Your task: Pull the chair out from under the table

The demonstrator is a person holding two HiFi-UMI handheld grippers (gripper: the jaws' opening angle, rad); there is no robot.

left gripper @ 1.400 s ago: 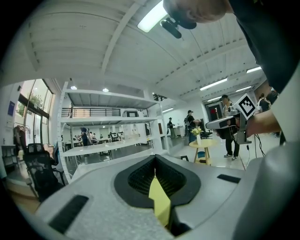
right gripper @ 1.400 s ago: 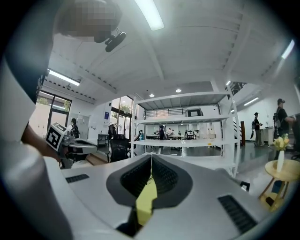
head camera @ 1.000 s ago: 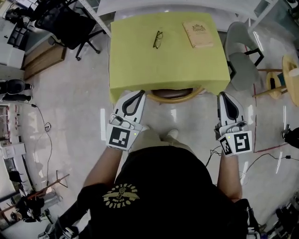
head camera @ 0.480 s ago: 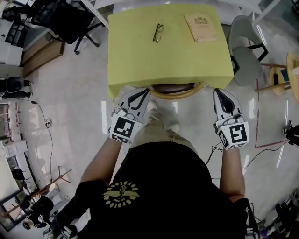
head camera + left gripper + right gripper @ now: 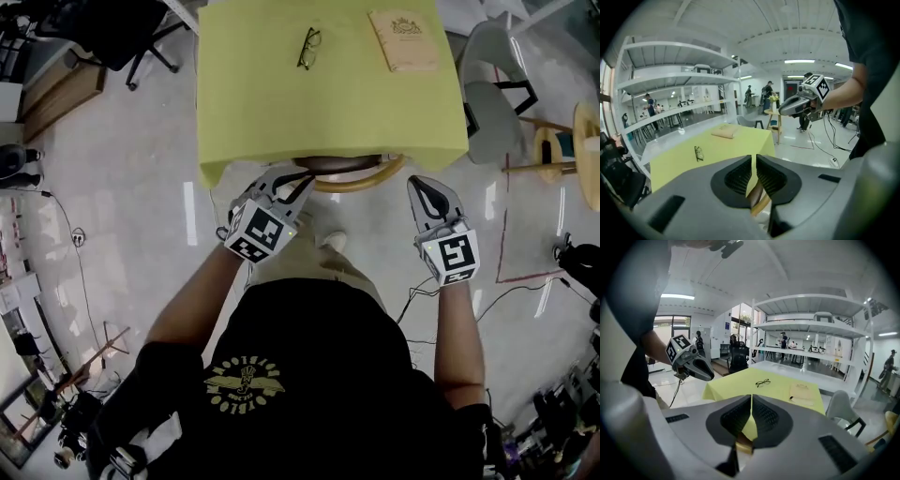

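Both tongs have sunk closer to the chair (image 5: 361, 180) since a second ago. It is tucked under the yellow table (image 5: 281, 122), with only its curved wooden rim showing. The left gripper (image 5: 305, 178) is pinched together just beside that rim, gripping nothing, and the right gripper (image 5: 422, 186) is likewise closed and empty, a little apart from it. The tan book (image 5: 405, 40) bears a crest (its print is too small to read). Glasses (image 5: 308, 47) lie near it, and a grey chair (image 5: 492, 94) stands beside the table.
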